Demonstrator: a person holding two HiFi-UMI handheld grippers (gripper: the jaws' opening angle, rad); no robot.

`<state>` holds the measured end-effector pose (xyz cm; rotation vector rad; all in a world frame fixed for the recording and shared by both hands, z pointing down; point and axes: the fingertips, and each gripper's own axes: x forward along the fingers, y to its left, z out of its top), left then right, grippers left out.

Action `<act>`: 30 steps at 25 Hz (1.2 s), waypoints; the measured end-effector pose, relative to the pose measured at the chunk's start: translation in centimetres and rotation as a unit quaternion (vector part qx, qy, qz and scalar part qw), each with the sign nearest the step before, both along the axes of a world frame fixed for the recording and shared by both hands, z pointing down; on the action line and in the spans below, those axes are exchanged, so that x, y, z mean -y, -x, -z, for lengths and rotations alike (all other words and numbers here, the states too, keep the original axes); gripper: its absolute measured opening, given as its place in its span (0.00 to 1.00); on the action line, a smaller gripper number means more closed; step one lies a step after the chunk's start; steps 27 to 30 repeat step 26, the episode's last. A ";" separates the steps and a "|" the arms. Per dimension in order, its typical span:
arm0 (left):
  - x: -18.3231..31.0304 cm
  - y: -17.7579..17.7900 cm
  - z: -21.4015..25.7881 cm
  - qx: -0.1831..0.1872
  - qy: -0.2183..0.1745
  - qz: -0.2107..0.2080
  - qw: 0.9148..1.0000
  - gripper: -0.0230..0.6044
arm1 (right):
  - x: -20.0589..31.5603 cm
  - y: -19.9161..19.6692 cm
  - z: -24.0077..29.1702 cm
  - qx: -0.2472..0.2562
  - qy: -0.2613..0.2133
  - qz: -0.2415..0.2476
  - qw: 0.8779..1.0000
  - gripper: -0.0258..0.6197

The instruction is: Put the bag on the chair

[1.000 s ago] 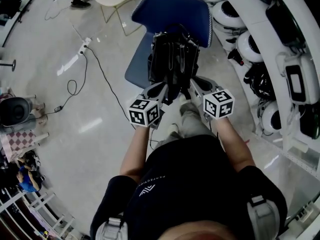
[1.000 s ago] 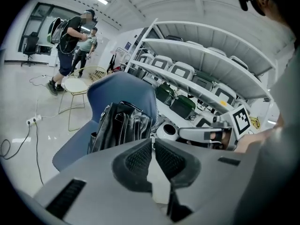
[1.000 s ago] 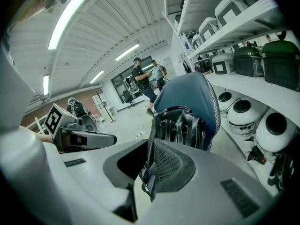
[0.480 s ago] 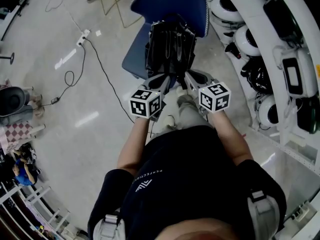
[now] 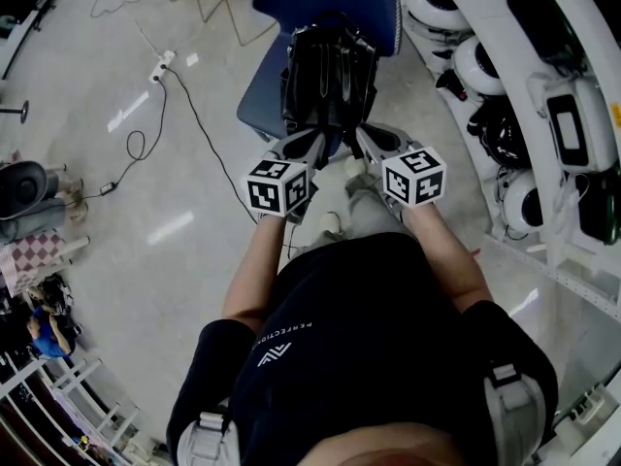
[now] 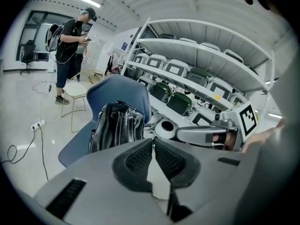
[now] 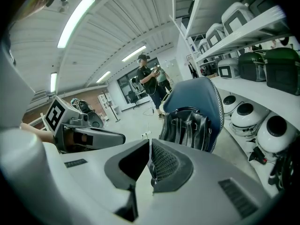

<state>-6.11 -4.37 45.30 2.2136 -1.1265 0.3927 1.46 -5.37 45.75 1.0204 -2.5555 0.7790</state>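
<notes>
Both grippers are closed with nothing between their jaws — the left gripper and the right gripper each show pads pressed together. Held side by side, they point at the black bag, which stands upright on the seat of the blue chair, against its backrest. White shelves run along the right — a cable trails over the floor at the left.

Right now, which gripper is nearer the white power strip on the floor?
Left. The power strip lies off to the outer side of the left gripper; the right gripper is further over, toward the shelves.
</notes>
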 end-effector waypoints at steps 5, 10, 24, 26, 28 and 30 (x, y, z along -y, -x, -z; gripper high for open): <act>-0.6 0.0 0.2 0.002 0.000 -0.007 1.000 0.08 | -0.7 0.2 0.4 -0.001 -0.004 -0.003 1.000 0.11; -0.8 -0.6 0.1 0.002 0.000 -0.015 1.000 0.08 | -0.7 0.2 0.8 0.002 -0.008 -0.005 1.000 0.11; -0.3 0.5 -0.4 0.006 0.010 -0.004 1.000 0.08 | -0.2 1.0 0.3 -0.003 -0.003 0.003 1.000 0.11; -0.3 1.1 -0.6 0.006 0.014 0.001 1.000 0.08 | -0.1 1.5 0.2 -0.004 -0.002 0.006 1.000 0.11; -0.3 1.1 -0.6 0.006 0.014 0.001 1.000 0.08 | -0.1 1.5 0.2 -0.004 -0.002 0.006 1.000 0.11; -0.3 1.1 -0.6 0.006 0.014 0.001 1.000 0.08 | -0.1 1.5 0.2 -0.004 -0.002 0.006 1.000 0.11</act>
